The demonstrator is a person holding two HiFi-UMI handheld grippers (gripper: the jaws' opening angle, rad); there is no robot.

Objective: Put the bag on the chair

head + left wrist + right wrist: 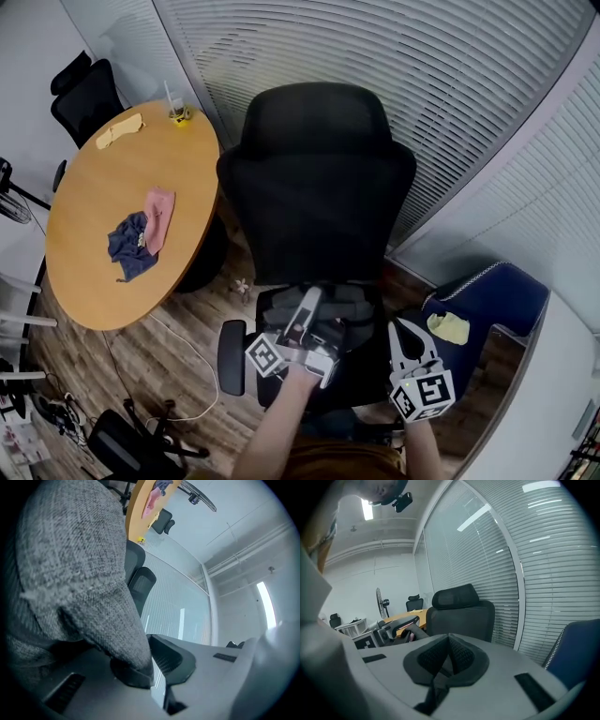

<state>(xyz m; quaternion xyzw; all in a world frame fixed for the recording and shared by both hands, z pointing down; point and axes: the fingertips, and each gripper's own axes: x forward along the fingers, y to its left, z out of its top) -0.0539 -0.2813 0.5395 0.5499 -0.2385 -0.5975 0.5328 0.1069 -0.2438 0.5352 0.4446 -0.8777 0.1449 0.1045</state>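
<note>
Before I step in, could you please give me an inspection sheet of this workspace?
Surface: black chair, seat mostly covered.
Job's things: grey bag, over the seat.
Clutter: pink cloth, blue cloth and yellow cloth on the table.
Grippers: left tongs shut on the bag; right tongs shut, empty.
Cables: white cable on the floor.
Surroundings: blinds, blue chair at right.
</note>
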